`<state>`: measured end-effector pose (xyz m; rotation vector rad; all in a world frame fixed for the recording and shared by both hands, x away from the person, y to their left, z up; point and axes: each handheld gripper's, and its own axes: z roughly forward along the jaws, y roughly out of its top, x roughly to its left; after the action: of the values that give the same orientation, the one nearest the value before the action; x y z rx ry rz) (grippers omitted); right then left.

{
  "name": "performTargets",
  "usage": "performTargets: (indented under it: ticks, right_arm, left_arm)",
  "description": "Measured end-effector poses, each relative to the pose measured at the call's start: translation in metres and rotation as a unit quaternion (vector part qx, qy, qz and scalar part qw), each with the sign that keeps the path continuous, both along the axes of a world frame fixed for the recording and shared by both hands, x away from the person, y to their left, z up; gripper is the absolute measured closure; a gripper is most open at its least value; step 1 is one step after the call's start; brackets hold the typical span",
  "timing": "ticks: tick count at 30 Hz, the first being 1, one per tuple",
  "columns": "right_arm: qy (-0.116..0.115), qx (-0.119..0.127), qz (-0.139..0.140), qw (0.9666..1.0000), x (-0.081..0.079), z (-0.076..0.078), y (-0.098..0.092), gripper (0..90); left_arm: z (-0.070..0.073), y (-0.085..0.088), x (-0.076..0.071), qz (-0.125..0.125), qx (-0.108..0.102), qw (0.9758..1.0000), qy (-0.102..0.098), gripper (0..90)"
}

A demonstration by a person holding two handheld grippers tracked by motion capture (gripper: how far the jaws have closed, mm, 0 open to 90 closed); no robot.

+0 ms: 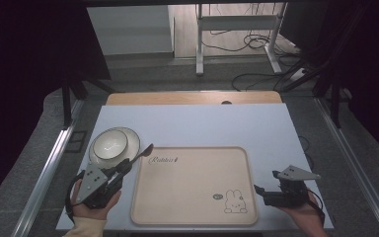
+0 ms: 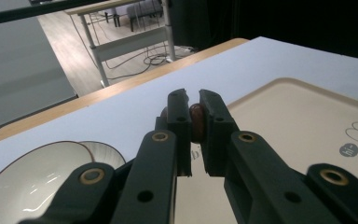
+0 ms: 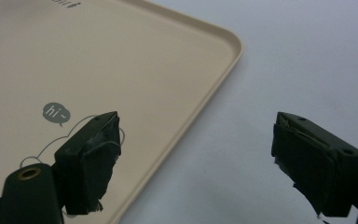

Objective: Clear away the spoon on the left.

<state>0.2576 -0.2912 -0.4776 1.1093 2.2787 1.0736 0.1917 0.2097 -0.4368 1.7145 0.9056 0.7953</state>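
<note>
This looks like a lab recording bay. Black curtains (image 1: 29,39) flank the white bench (image 1: 192,126), and loose cables (image 1: 249,42) trail across the floor around a metal stand (image 1: 237,22).

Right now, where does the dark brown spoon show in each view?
High view: dark brown spoon left of centre, bowl end over the beige tray's left rim.
Left gripper view: centre, pinched between the jaws.
Right gripper view: not in it.
Shared landmark: the tray.

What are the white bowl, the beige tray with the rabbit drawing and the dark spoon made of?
The white bowl looks like glazed ceramic: glossy highlights, thin dark rim. The beige tray seems matte plastic, with rounded moulded edges and printed drawing. The dark spoon, clamped in the left gripper, looks like brown lacquered wood or plastic; unclear which.
</note>
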Motion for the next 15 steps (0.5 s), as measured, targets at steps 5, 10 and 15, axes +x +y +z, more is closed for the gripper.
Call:
performTargets:
  ticks: [5,10,15]
  right_arm:
    - [-0.001,-0.001,0.000,1.0000,0.000,0.000,0.000,16.0]
    - [-0.001,-0.002,0.000,1.0000,0.000,0.000,0.000,16.0]
    - [0.000,-0.003,0.002,1.0000,0.000,-0.001,0.000,16.0]
  left_arm:
    - [-0.005,-0.009,0.003,-0.012,0.006,0.9999,0.007,84.8]
    - [-0.008,-0.012,0.005,-0.014,0.012,0.9998,0.009,84.8]
    - [-0.013,-0.014,0.010,-0.015,0.014,0.9997,0.016,84.8]
